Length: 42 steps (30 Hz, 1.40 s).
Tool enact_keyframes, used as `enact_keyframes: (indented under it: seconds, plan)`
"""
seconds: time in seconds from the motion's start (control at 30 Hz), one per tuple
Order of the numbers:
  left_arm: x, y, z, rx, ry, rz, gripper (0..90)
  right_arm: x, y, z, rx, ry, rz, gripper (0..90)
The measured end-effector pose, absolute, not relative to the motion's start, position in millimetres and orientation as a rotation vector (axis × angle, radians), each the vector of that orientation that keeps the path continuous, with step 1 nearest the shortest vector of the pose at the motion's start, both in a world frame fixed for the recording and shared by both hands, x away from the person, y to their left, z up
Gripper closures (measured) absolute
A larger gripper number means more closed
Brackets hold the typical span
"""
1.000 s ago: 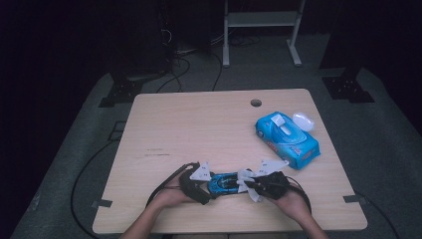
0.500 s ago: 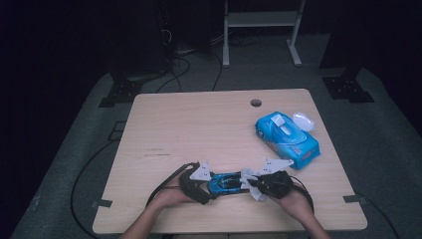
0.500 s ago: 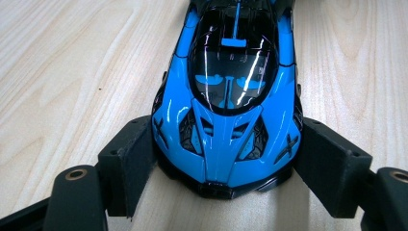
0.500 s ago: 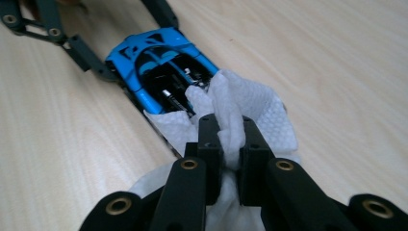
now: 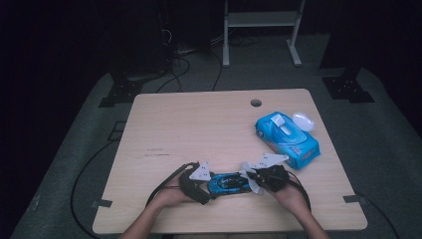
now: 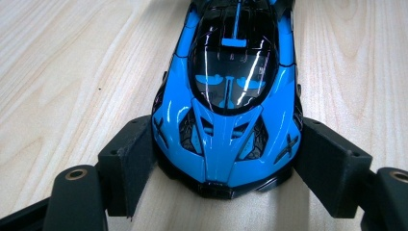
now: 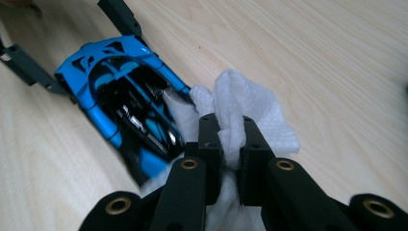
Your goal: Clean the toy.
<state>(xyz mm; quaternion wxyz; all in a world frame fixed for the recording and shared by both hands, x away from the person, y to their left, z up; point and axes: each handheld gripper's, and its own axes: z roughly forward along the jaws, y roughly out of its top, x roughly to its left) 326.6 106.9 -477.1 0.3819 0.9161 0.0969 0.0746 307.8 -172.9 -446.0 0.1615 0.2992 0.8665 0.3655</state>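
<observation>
Table [image 5: 199,124]: light wood, rounded corners, 1 small round hole near the far edge; most of the top is bare and free for moving.
Wipes pack [image 5: 287,139]: blue soft packet, at the right side, flap lid open.
Toy car [image 6: 226,96]: glossy blue and black, lying near the front edge between the 2 grippers.
Left gripper [image 6: 226,168]: jaws pressed on both sides of the car's end.
Right gripper [image 7: 230,139]: jaws pinching a white textured wipe [image 7: 240,103], which touches the car.

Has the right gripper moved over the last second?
Yes, slightly. In the high view the right gripper, shut on a wipe, sits a bit nearer the table's right edge, by the toy car's end.
</observation>
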Motion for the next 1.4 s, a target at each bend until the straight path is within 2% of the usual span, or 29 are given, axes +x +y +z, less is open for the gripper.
enact_keyframes:
  seconds: [0.17,0.33,0.67,0.83,0.97,1.03,1.13,1.4]
  plan:
    - [326.5,106.0,-476.7,2.339,0.25,0.189,25.1,295.8,-183.8,-446.7,0.876,2.476,1.095,82.2]
    - [326.3,106.3,-477.2,2.333,0.256,0.187,25.1,298.8,-178.5,-442.2,0.865,2.486,1.128,82.2]
    - [326.9,106.8,-477.0,2.336,0.248,0.187,25.1,333.5,-126.8,-444.1,0.805,2.592,1.101,82.2]
    - [326.9,106.9,-477.2,2.334,0.251,0.186,25.1,336.3,-103.8,-444.9,0.755,2.627,1.088,82.1]
    - [327.0,106.6,-476.9,2.338,0.249,0.188,25.1,338.1,-114.2,-444.3,0.776,2.611,1.073,82.1]
    - [327.2,106.8,-477.0,2.337,0.247,0.185,25.1,337.9,-139.5,-445.0,0.844,2.575,1.051,82.2]
    - [327.6,107.1,-476.7,2.343,0.239,0.188,25.1,335.5,-152.0,-441.1,0.878,2.552,1.076,82.1]
    - [327.2,106.8,-476.8,2.343,0.244,0.188,25.1,305.1,-170.7,-420.3,0.864,2.528,1.3,82.1]
